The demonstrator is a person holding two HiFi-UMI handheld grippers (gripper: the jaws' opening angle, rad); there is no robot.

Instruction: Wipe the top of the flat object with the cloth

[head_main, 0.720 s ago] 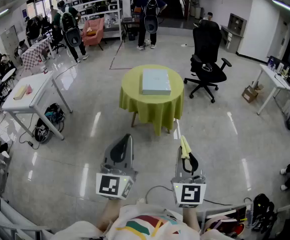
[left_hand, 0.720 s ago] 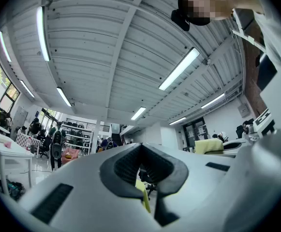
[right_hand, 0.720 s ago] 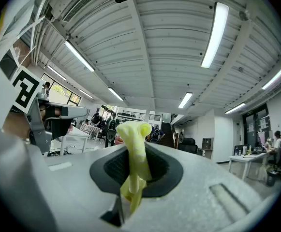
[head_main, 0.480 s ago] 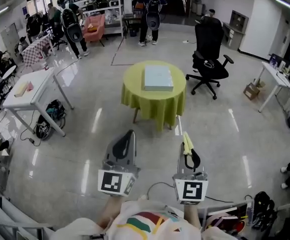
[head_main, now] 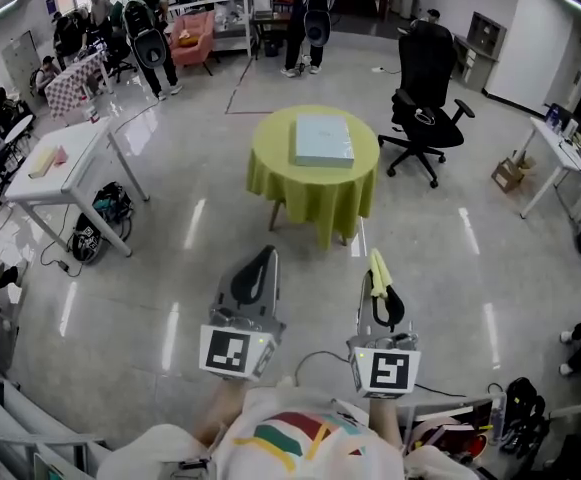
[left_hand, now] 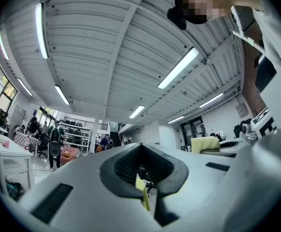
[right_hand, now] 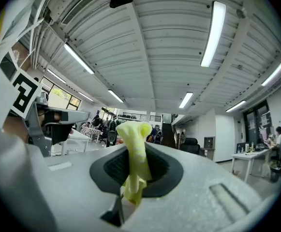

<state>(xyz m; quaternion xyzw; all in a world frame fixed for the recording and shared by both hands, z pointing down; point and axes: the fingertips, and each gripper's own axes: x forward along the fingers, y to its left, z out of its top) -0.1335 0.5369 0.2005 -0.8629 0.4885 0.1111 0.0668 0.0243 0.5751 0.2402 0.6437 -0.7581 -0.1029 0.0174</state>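
The yellow cloth point(head_main: 376, 271) is pinched in the right gripper point(head_main: 375, 280) at the lower middle of the head view. Its jaws are clamped on a bunched strip of it, and in the right gripper view the cloth point(right_hand: 133, 151) stands up past the tips of that gripper point(right_hand: 134, 172) as a narrow wad. The left gripper point(head_main: 263, 265), just beside it, has its jaws drawn together with nothing between them, which the left gripper view point(left_hand: 142, 174) bears out. The flat object point(head_main: 322, 140), a pale blue box, lies on the round table point(head_main: 288, 183) draped in yellow-green at the upper middle of the frame. It is well apart from both grippers, so no wiping is under way and the approach comes first. The risks lie in the hold: so little cloth shows beyond the jaws that the hard tips may scrape the box top. Dragging could also tug the strip free. The box looks loose on the drape, so a firm stroke may push it across or off unless the empty gripper steadies it.
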